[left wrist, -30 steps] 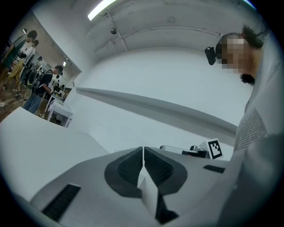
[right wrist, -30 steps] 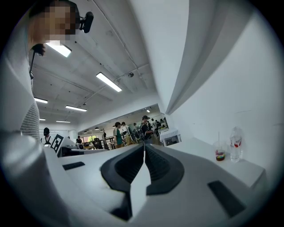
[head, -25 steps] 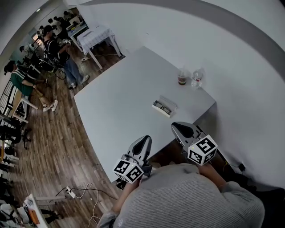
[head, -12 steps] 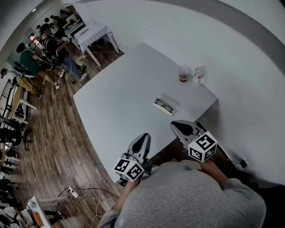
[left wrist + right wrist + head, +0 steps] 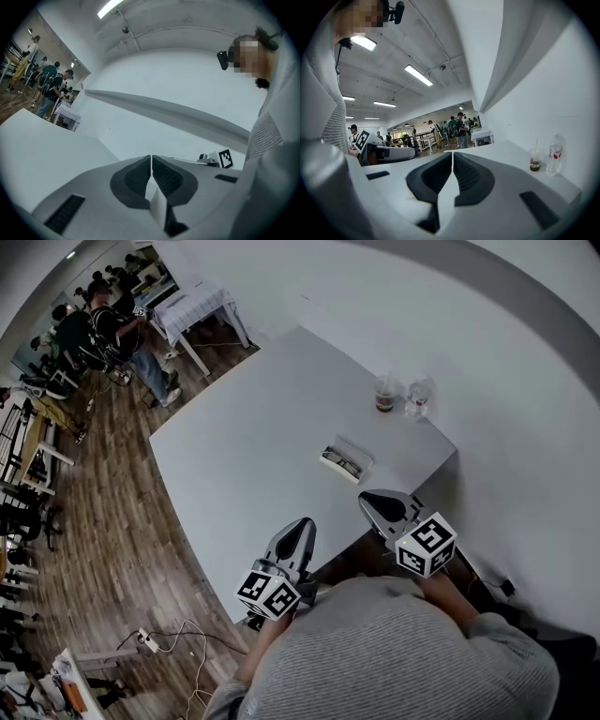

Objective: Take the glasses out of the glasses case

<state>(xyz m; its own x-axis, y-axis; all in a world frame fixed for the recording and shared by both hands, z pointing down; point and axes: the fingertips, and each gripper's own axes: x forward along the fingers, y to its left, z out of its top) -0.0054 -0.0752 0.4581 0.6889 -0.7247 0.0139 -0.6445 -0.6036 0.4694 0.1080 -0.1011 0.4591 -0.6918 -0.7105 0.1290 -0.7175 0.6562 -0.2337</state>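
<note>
The open glasses case (image 5: 346, 461) lies on the white table (image 5: 244, 456), toward its right near side, with dark glasses (image 5: 341, 463) inside it. Both grippers hover at the table's near edge, short of the case. My left gripper (image 5: 304, 527) is shut and empty, its pads (image 5: 140, 176) meeting in the left gripper view. To its right, my right gripper (image 5: 370, 500) is also shut with nothing in it, and its pads (image 5: 468, 176) are closed together. The case is in neither gripper view.
A plastic cup (image 5: 384, 396) with a dark drink and a water bottle (image 5: 418, 399) stand at the table's far right edge, also seen as cup (image 5: 535, 162) and bottle (image 5: 554, 158). Several people stand by another table (image 5: 199, 313) at far left.
Both grippers have drifted a little toward the table, still shut. The people in the background have shifted about.
</note>
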